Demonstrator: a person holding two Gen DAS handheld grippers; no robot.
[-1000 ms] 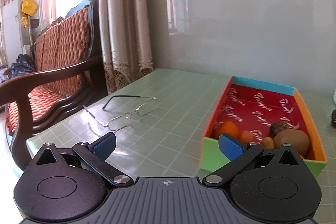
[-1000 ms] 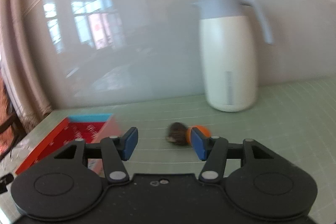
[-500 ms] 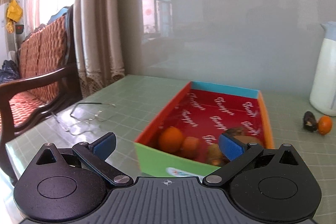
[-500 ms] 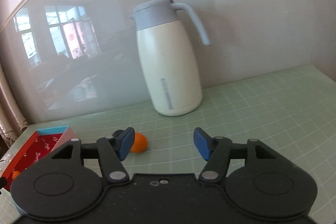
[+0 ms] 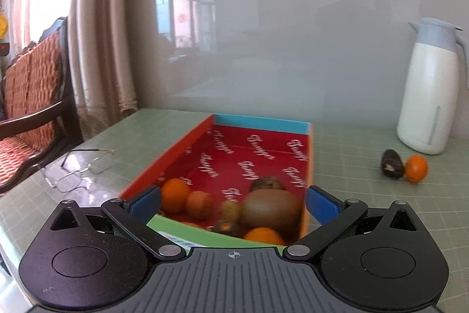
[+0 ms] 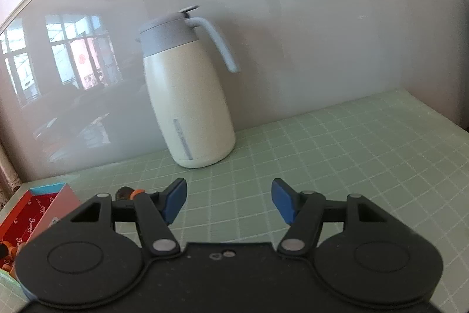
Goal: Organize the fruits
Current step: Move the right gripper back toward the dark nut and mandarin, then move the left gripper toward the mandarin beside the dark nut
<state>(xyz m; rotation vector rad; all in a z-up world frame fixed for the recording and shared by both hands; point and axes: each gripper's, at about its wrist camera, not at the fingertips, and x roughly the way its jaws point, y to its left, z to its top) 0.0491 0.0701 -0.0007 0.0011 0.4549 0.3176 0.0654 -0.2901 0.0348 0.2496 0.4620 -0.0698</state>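
Note:
A colourful cardboard box (image 5: 258, 145) with a red lining lies on the green table. At its near end it holds oranges (image 5: 175, 194), a brown kiwi (image 5: 271, 210) and other small fruit. My left gripper (image 5: 233, 200) is open and empty, its blue pads on either side of the box's near end. A dark fruit (image 5: 391, 163) and a small orange (image 5: 415, 168) touch each other on the table right of the box. My right gripper (image 6: 229, 200) is open and empty above bare table; those two fruits (image 6: 129, 193) peek from behind its left finger.
A cream thermos jug (image 6: 187, 107) with a grey lid stands by the grey wall, also in the left wrist view (image 5: 431, 90). Wire glasses (image 5: 79, 169) lie on the table left of the box. A wooden bench (image 5: 26, 96) and curtains stand beyond the table's left edge.
My left gripper has swung right until it faces the box end-on. My right gripper has turned right, so the two loose fruits slid from between its fingers to behind its left finger.

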